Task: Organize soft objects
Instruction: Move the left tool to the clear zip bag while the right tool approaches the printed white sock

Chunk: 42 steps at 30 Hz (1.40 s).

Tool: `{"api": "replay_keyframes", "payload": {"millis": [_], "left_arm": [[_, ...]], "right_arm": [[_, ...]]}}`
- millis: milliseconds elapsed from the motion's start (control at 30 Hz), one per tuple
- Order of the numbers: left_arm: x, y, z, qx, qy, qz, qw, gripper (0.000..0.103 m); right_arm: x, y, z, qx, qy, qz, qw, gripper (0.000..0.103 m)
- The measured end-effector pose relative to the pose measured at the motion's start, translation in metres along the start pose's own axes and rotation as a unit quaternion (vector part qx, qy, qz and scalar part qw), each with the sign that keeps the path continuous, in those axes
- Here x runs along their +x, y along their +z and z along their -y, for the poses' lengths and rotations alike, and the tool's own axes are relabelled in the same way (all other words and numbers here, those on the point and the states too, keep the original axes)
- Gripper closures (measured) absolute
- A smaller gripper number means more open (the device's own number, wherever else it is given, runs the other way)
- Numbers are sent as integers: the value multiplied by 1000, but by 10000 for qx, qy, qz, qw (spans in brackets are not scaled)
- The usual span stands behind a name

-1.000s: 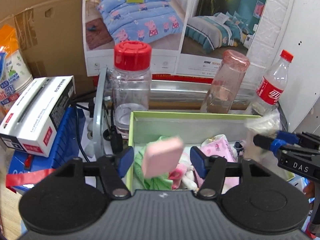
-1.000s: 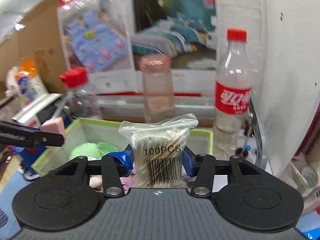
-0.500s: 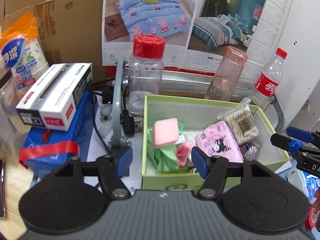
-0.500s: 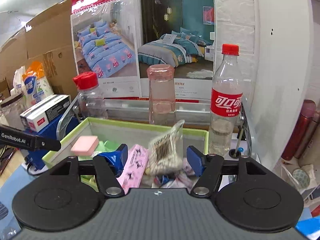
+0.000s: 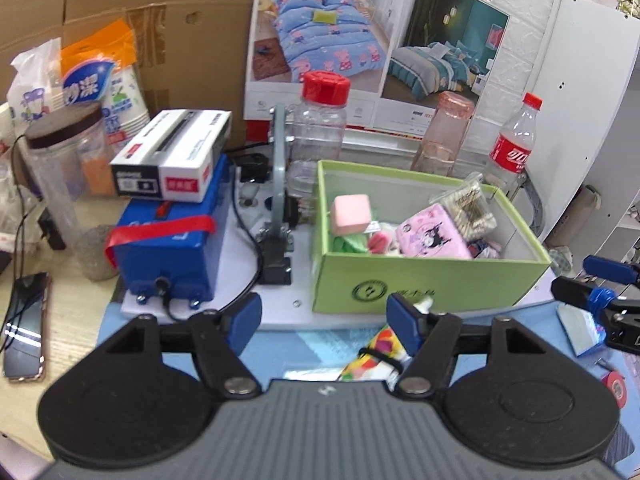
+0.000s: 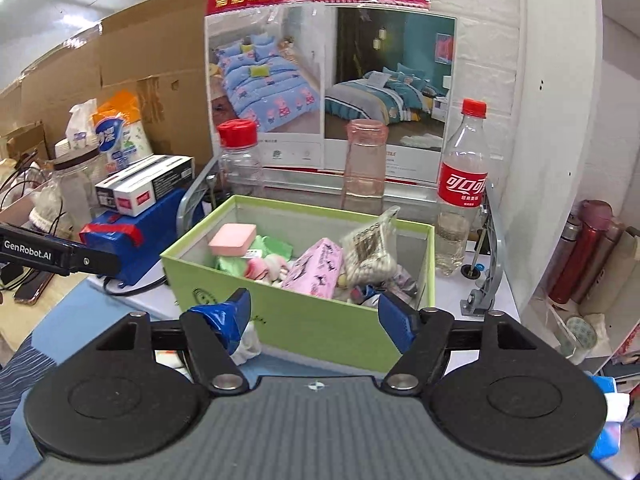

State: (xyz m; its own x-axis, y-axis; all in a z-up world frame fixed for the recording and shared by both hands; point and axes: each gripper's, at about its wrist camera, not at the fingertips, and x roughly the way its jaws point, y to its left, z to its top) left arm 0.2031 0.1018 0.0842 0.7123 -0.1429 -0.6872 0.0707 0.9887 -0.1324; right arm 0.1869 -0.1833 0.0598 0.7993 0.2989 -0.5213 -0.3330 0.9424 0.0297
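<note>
A green box (image 5: 432, 280) (image 6: 304, 324) holds a pink sponge (image 5: 351, 213) (image 6: 233, 239), green cloth (image 5: 347, 242), a pink tissue pack (image 5: 434, 236) (image 6: 316, 266) and a bag of cotton swabs (image 5: 466, 205) (image 6: 370, 246). My left gripper (image 5: 323, 320) is open and empty, in front of the box. My right gripper (image 6: 314, 316) is open and empty, in front of the box's near wall. A colourful soft item with a black band (image 5: 376, 360) lies on the blue mat under the left gripper.
A red-capped jar (image 5: 318, 136), a pink bottle (image 5: 440, 136) and a cola bottle (image 5: 514, 144) stand behind the box. A blue device (image 5: 168, 248) with a white carton (image 5: 172, 156) sits left. A phone (image 5: 24, 332) lies far left. Thermos bottles (image 6: 580, 248) stand right.
The pink sponge and the cotton swab bag were let go into the box. Both grippers opened and drew back toward the near side of the box.
</note>
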Motion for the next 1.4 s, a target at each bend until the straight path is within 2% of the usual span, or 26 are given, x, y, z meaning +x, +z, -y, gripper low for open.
{"api": "replay_keyframes", "payload": {"millis": [133,267,500,633,800,933,1033,1100,1233,1400], "left_arm": [[0,-21,-17,65,79,-175,9998,33],[14,-32,-24,212,-107,-605,9979,33],[57,-25,10,982,-437,-1146,9876,33],[76,-19,21,1043,-269,-1261,9861,33],[59,-24,-20,664,160,-992,9927,33],[41,-36,-70,222,610,-886,9939,33],[28,-47,-104,-120,688,-837,9940,33],[21,-54,-123,-364,603,-799,9943,33],[15,-65,-145,-580,477,-743,9944,33],[19,-71,-158,-657,408,-784,9939,33]], "right_arm": [[-3,-4,-14,-156,27,-99,9998,45],[6,-10,-28,-336,47,-317,9989,44],[12,-23,-19,-60,104,-369,9992,42],[8,-31,-6,131,102,-425,9990,42],[25,-22,-23,-214,481,-881,9947,41],[60,-10,-73,-944,695,-1248,9852,41],[90,0,-107,-1022,757,-1548,9797,40],[115,3,-122,-894,649,-1888,9758,40],[149,-4,-135,-749,139,-2476,9659,40],[155,-8,-139,-1145,-162,-2859,9513,39]]}}
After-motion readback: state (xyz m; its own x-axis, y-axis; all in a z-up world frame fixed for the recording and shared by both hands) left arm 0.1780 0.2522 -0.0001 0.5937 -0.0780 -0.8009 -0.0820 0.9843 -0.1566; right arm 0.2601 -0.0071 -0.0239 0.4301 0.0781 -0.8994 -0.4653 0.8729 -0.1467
